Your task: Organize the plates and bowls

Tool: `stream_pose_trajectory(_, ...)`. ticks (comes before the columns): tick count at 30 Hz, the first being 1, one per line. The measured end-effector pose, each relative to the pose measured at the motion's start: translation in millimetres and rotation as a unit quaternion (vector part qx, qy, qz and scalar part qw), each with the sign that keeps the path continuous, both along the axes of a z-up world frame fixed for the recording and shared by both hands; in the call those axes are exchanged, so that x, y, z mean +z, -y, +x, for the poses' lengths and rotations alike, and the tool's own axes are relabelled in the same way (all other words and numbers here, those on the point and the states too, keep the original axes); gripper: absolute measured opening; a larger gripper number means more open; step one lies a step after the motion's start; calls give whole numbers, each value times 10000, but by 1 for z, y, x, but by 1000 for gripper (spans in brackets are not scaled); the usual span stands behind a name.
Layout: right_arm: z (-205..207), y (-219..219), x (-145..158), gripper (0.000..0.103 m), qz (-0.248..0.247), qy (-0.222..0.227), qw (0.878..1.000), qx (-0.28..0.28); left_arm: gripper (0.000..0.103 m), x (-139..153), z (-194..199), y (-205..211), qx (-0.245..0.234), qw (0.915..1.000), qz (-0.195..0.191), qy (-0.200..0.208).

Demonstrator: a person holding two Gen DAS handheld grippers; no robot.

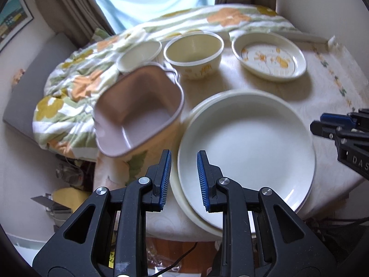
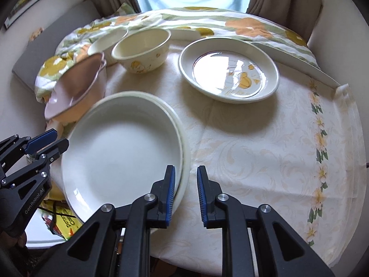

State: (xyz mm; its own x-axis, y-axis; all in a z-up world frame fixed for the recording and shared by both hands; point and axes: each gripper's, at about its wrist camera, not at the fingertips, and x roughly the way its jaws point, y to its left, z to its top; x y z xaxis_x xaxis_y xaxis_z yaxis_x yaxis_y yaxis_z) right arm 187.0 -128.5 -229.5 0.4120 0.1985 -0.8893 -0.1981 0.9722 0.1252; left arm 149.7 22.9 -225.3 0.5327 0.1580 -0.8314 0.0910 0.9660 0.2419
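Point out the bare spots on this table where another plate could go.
Widest bare tablecloth: right of the stacked white plates, in front of the patterned plate, out to the flower border. A smaller strip lies between the stack and the patterned bowl. The left is crowded: pink square bowl, white bowl and quilt sit close together.
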Motion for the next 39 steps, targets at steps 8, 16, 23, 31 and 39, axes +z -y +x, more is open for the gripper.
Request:
stream_pose_trajectory(8,-20,41,43,84,609,705,9953,-268,44,41,8,17,-48,9991,-230,339)
stream_pose_trajectory(16,-36,83,79,102,778,1276,9886,-155,103,66,16,69,-287,9964,-111,788)
stream_pose_trajectory(23,-4,110,104,103,510,1285,9901,227,103,72,49,97,-248,9958,-538,702)
stream_pose_trajectory(31,77,99,73,103,711,532,9958,223,103,24,116,83,307,9831,-1799,-116)
stream_pose_trajectory(39,141,75,-9,72,879,-427,9945,371,71,-45,173,78,589,9681,-2272,-877)
